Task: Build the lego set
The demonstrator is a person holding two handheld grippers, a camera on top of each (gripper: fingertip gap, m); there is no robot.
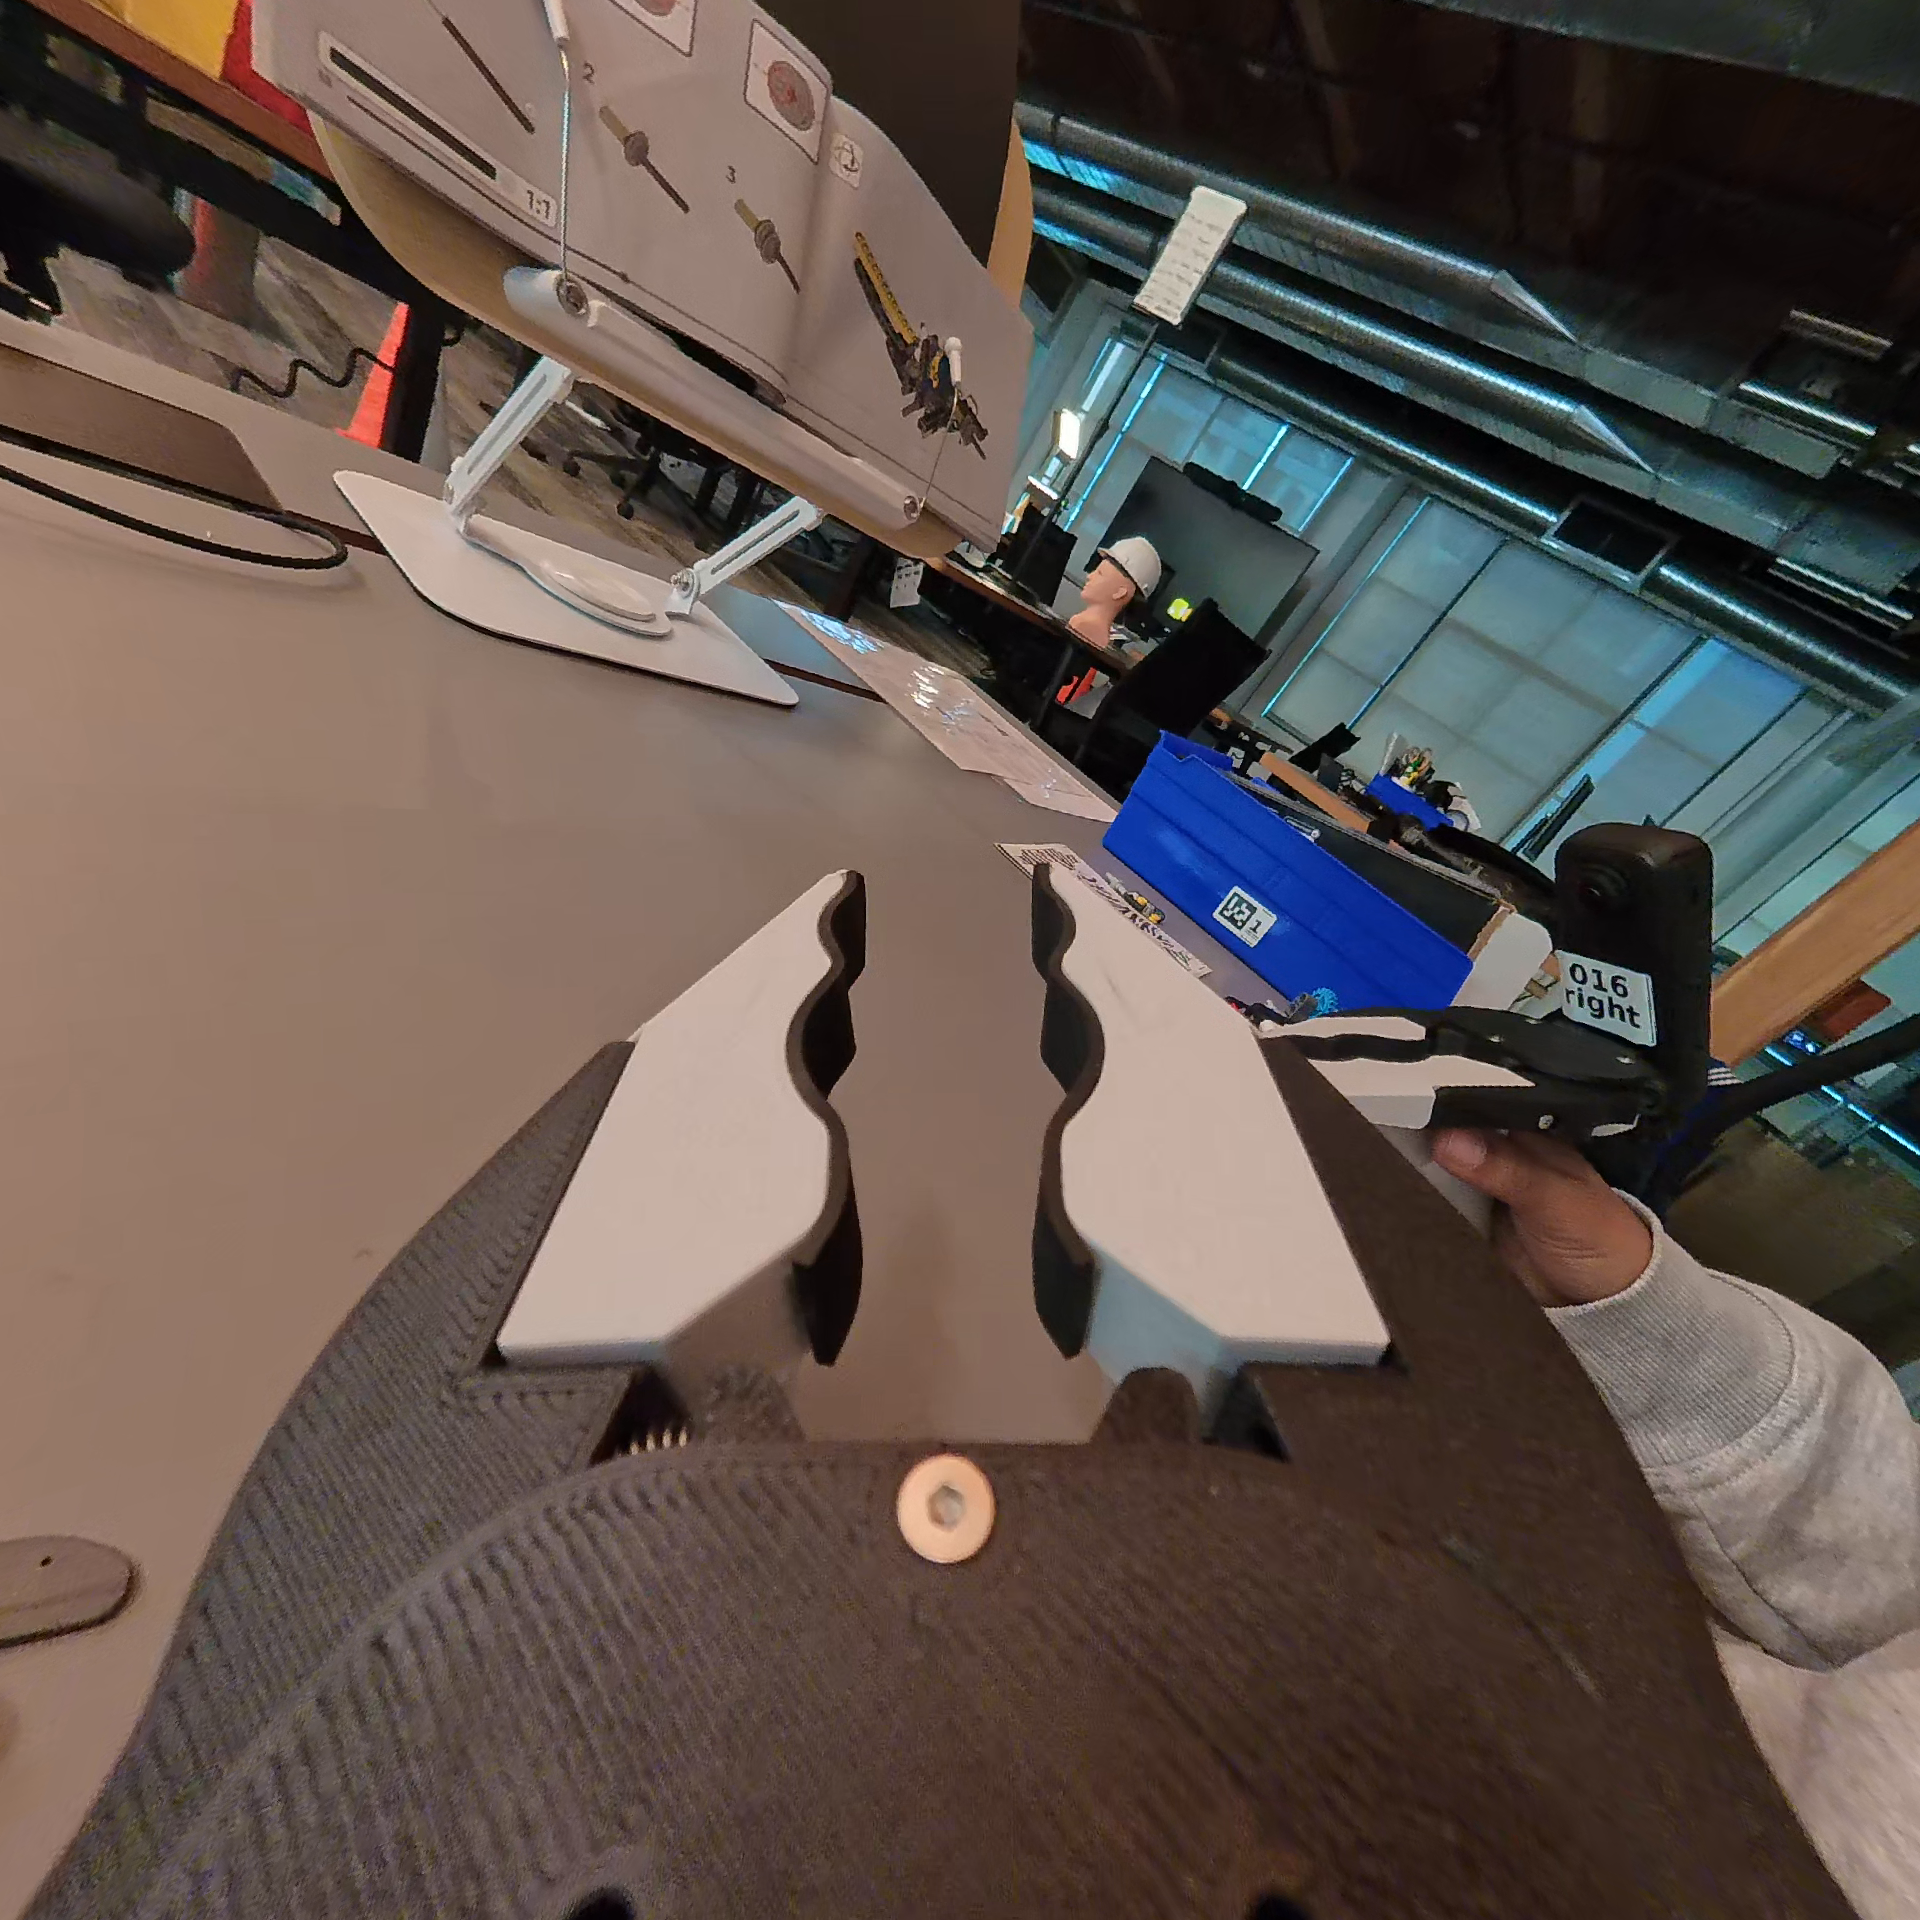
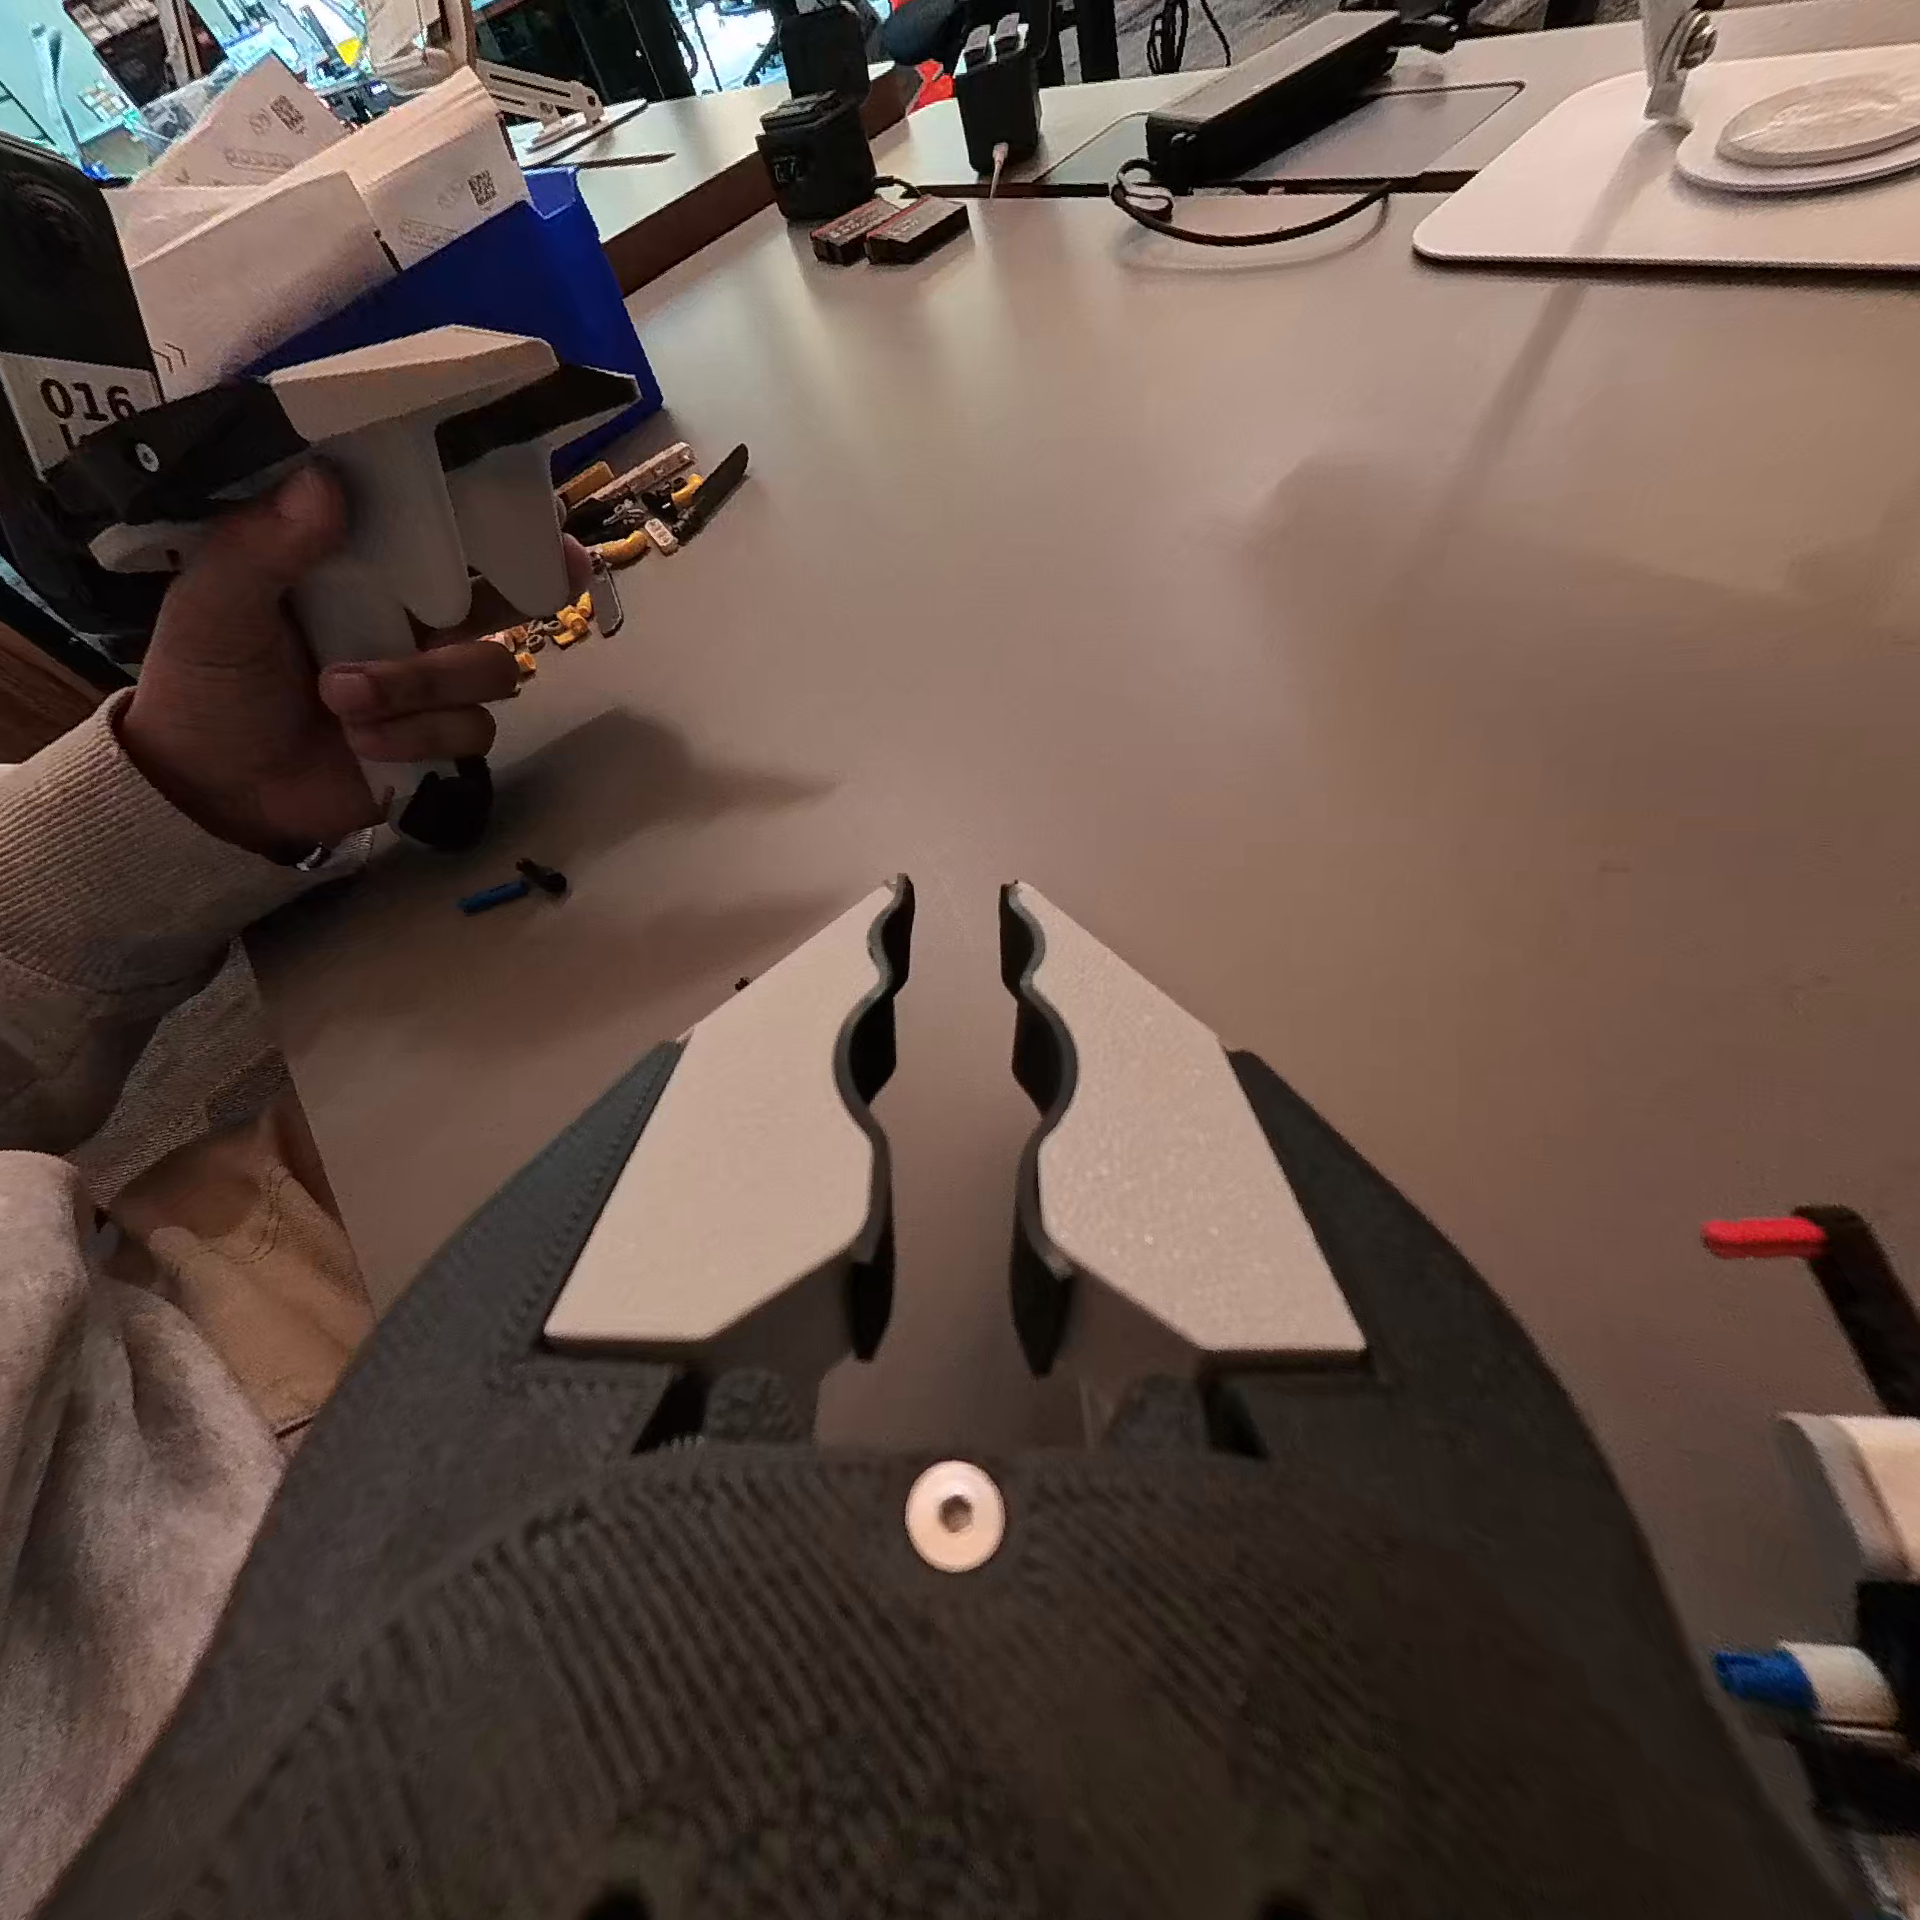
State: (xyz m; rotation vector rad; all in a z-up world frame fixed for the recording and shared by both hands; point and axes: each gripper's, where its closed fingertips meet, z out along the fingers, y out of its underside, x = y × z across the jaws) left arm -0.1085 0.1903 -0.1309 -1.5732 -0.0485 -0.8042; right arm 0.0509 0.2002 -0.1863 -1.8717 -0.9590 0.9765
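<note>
My left gripper [image 1: 945,894] is open and empty, held above bare grey table [image 1: 520,935]. My right gripper [image 2: 956,894] is open with a narrower gap, empty, also over bare table [image 2: 1247,623]. Loose lego pieces [image 2: 644,509], black, grey and yellow, lie in a pile at the left by the blue bin [image 2: 520,281]. A blue pin and a black pin [image 2: 509,888] lie nearer. In the right wrist view the left gripper [image 2: 457,592] hangs over the pile, fingers down. The right gripper [image 1: 1288,1031] shows at the right of the left wrist view. An instruction booklet [image 1: 675,208] sits open on a white stand [image 1: 561,603].
The blue bin [image 1: 1278,914] stands at the table's far right with white boxes behind it. A black part with a red piece [image 2: 1766,1236] and a white, blue and black assembly [image 2: 1808,1683] sit at the right edge. Black chargers and cables [image 2: 1247,104] lie at the back. Across from one pair of fingers to the other is roughly 15 cm. My left tips are roughly 15 cm from the black pin [image 2: 509,888].
</note>
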